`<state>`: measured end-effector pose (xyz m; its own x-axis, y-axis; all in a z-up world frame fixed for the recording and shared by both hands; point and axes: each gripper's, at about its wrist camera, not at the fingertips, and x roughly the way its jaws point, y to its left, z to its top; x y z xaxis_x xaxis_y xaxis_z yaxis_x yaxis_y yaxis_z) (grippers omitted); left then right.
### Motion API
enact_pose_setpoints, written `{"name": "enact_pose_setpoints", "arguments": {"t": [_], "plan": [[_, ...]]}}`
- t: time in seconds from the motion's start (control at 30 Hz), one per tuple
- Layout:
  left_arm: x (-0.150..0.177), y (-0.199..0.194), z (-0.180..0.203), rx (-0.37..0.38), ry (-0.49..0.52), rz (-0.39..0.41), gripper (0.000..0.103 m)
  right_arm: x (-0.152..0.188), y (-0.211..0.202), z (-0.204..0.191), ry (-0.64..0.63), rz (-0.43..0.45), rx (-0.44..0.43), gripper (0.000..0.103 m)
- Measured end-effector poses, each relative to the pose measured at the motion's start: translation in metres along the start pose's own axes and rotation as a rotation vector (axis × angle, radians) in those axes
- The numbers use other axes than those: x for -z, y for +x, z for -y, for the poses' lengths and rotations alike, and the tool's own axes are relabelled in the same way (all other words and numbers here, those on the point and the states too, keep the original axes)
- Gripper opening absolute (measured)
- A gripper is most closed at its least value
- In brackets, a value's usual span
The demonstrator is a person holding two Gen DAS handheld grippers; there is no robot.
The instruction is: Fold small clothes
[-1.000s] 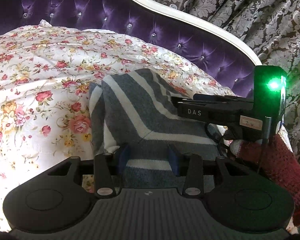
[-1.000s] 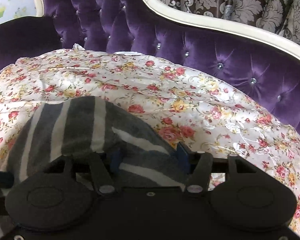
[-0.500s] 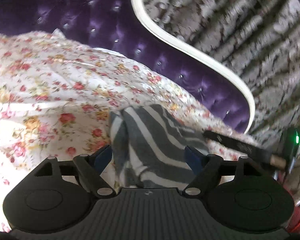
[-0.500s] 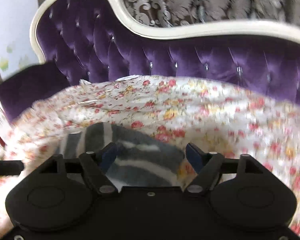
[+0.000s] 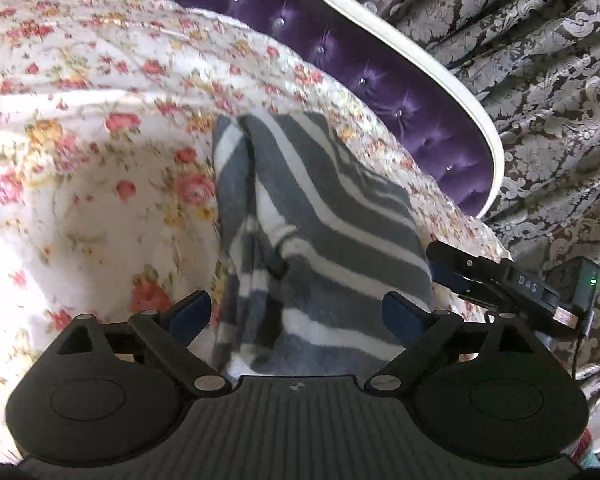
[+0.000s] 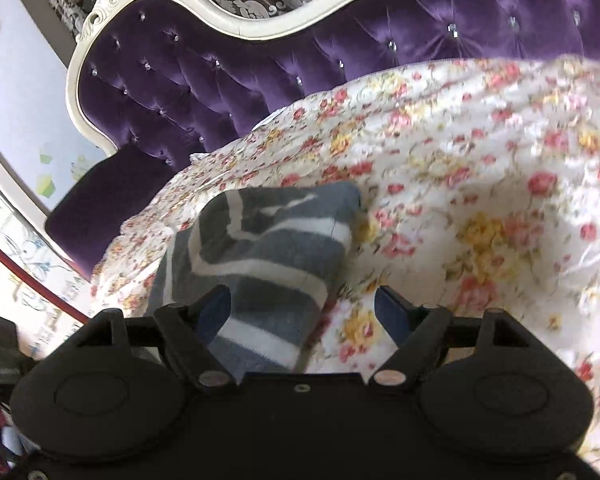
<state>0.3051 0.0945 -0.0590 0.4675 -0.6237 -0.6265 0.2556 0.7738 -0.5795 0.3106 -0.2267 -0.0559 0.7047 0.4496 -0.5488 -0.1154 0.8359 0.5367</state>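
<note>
Released: soft striped knit garment [image 5: 320, 232]

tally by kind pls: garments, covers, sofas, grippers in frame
Striped garment: 1
Floral cover: 1
Purple sofa: 1
Grippers: 2, left gripper with jaws opening, garment between its pads but not pressed; right gripper open
Total: 5

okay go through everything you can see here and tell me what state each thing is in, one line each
striped garment: folded over, lying loose on the floral sheet, not gripped.
floral sheet: spread over the sofa, rumpled.
left gripper: jaws opening, garment between them, unpressed.
right gripper: jaws open, garment edge between them.
</note>
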Motion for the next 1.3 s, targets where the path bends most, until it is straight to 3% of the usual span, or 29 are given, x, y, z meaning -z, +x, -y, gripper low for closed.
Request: {"name": "enact_pose_setpoints", "arguments": {"t": [0.6,0.63,0.7,0.87,1.03,1.13,1.3], "plan": [[-0.003,0.026,-0.007,0.155,-0.126,-0.04,0.091,0.004,0.033,-0.001,0.098,0.006,-0.16,0.083],[-0.003,0.025,-0.01,0.164,-0.145,-0.042,0.09,0.003,0.034,-0.001,0.1,0.006,-0.162,0.083],[-0.002,0.024,-0.015,0.158,-0.173,-0.05,0.073,0.003,0.033,0.0,0.103,0.005,-0.167,0.083],[-0.002,0.022,-0.018,0.13,-0.178,-0.065,0.05,0.007,0.027,0.005,0.11,0.001,-0.177,0.077],[0.0,0.023,-0.017,0.117,-0.163,-0.056,0.023,0.009,0.026,0.001,0.076,0.003,-0.132,0.058],[0.001,0.022,-0.012,0.128,-0.149,-0.039,0.018,0.008,0.023,-0.003,0.043,0.008,-0.107,0.05],[0.004,0.016,-0.001,0.175,-0.139,-0.013,0.018,0.005,0.009,-0.011,0.052,0.011,-0.085,0.047]]}}
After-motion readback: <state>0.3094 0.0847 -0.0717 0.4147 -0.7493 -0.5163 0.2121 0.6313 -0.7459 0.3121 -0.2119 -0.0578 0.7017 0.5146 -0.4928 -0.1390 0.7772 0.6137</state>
